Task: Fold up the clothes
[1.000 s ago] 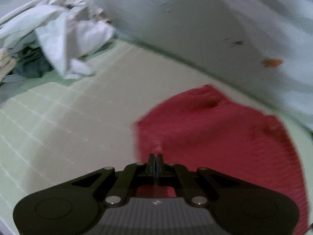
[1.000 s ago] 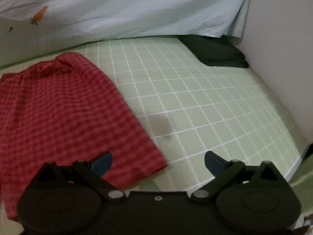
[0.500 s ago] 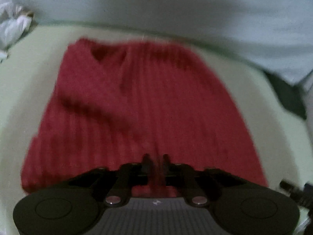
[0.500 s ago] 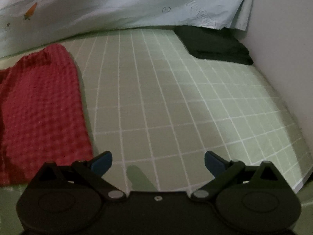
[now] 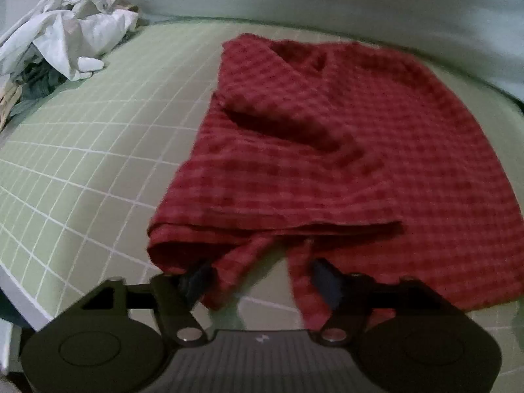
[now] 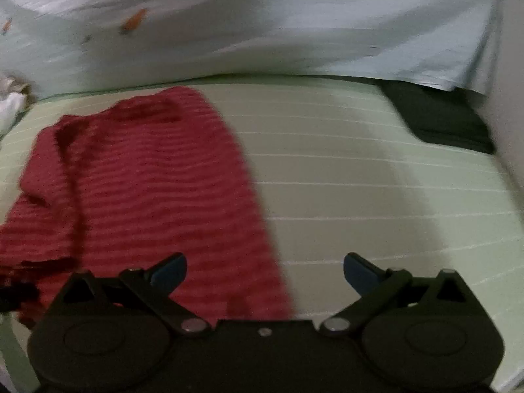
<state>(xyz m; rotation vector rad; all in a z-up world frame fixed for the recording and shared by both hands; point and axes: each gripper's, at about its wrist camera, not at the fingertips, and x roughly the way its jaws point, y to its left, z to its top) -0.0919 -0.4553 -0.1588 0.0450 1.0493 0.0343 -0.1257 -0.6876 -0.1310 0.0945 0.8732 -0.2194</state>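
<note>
The red checked cloth garment [image 5: 327, 150] lies on the pale green grid-lined table [image 5: 82, 170], filling the centre and right of the left wrist frame, one layer folded over another. Its near edge hangs between the spread fingers of the left tongs [image 5: 262, 278] at bottom centre. A heap of white crumpled clothes [image 5: 68, 32] sits on the table at upper left, behind the garment. In the right wrist frame the garment [image 6: 147, 196] occupies the left half, the right tongs [image 6: 265, 270] stand bottom centre at its right edge, and a dark folded garment [image 6: 442, 121] lies at upper right, well apart. A light sheet with small prints [image 6: 262, 23] hangs behind the table.
</note>
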